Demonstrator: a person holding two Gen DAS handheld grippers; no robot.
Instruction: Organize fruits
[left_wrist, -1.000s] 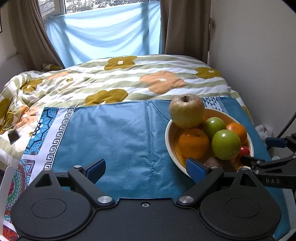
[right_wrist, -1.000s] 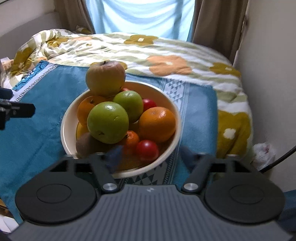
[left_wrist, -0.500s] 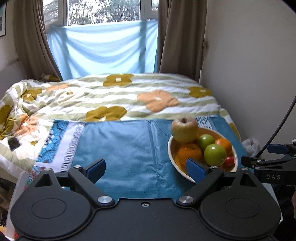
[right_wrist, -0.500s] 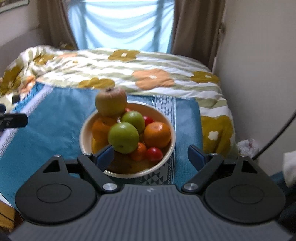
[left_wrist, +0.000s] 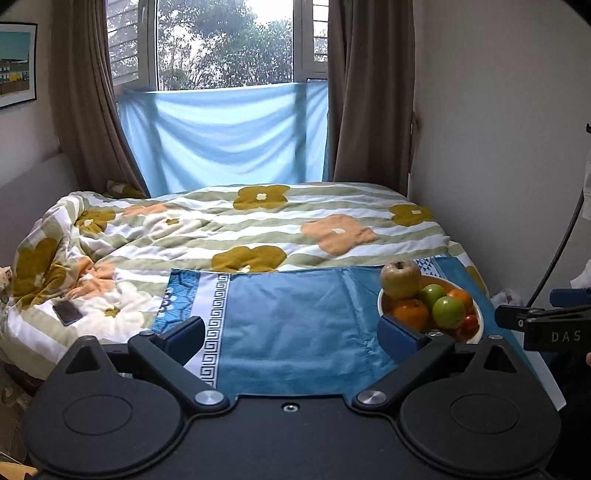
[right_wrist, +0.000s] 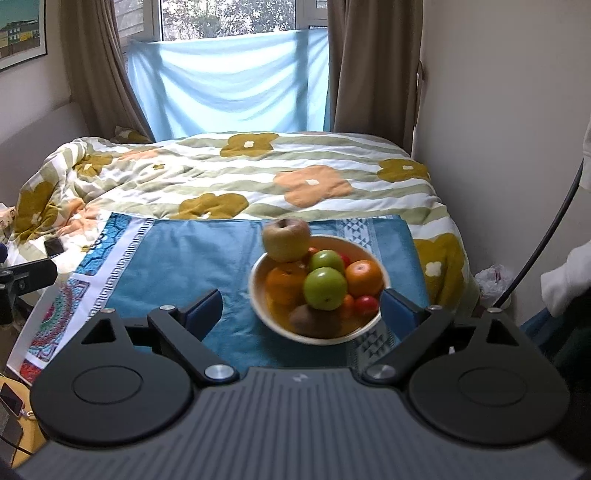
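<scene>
A cream bowl (right_wrist: 385, 275) stands on a blue cloth (right_wrist: 192, 258) on the bed, heaped with fruit. A yellow-brown apple (right_wrist: 286, 238) tops the pile, over two green apples (right_wrist: 325, 288), oranges (right_wrist: 364, 277), a kiwi (right_wrist: 314, 321) and small red fruits (right_wrist: 366, 304). My right gripper (right_wrist: 301, 310) hovers open, well short of the bowl, holding nothing. My left gripper (left_wrist: 290, 332) hangs over the cloth (left_wrist: 295, 314) left of the bowl (left_wrist: 479, 317), its jaws opening and empty. The apple (left_wrist: 400, 278) shows there too.
A flowered quilt (left_wrist: 258, 229) covers the bed behind the cloth. A dark phone (left_wrist: 67, 312) lies on it at the left. A wall (left_wrist: 498, 147) runs close along the right side, with a black cable (right_wrist: 543, 240) and a white sleeve (right_wrist: 565, 284). Curtains frame the window.
Both grippers have drawn back and up from the bowl, which now looks smaller and farther. The window has come into view. Both pairs of jaws stand slightly wider.
</scene>
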